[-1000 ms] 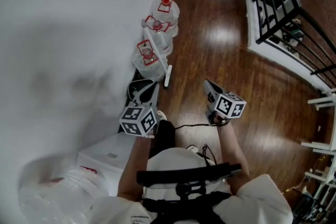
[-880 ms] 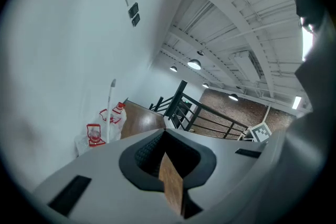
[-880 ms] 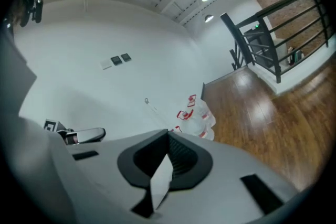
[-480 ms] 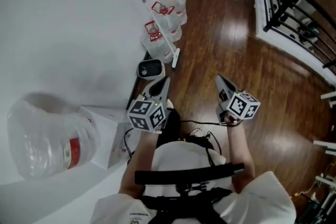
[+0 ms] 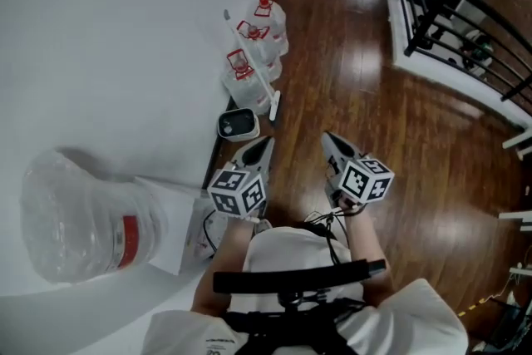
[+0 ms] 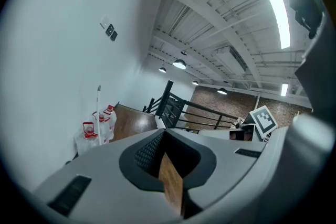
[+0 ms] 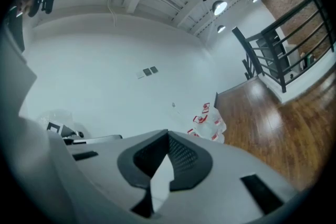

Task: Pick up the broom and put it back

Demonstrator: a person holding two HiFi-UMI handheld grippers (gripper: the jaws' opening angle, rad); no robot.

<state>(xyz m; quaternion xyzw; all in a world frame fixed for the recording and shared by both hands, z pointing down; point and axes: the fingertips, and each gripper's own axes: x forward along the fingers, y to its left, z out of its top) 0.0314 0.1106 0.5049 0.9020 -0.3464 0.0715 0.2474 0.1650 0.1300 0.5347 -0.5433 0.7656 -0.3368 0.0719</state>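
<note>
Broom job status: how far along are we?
Nothing in hand: left gripper and right gripper are both shut and empty. The broom leans on the wall beside the water jugs, clear of both. Either already put back or not yet picked up; can't tell which.

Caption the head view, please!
Left hand-held gripper and right hand-held gripper, shut, face a long white broom against the white wall.

Left hand-held gripper (image 5: 266, 143), right hand-held gripper (image 5: 327, 137): closed, empty.
</note>
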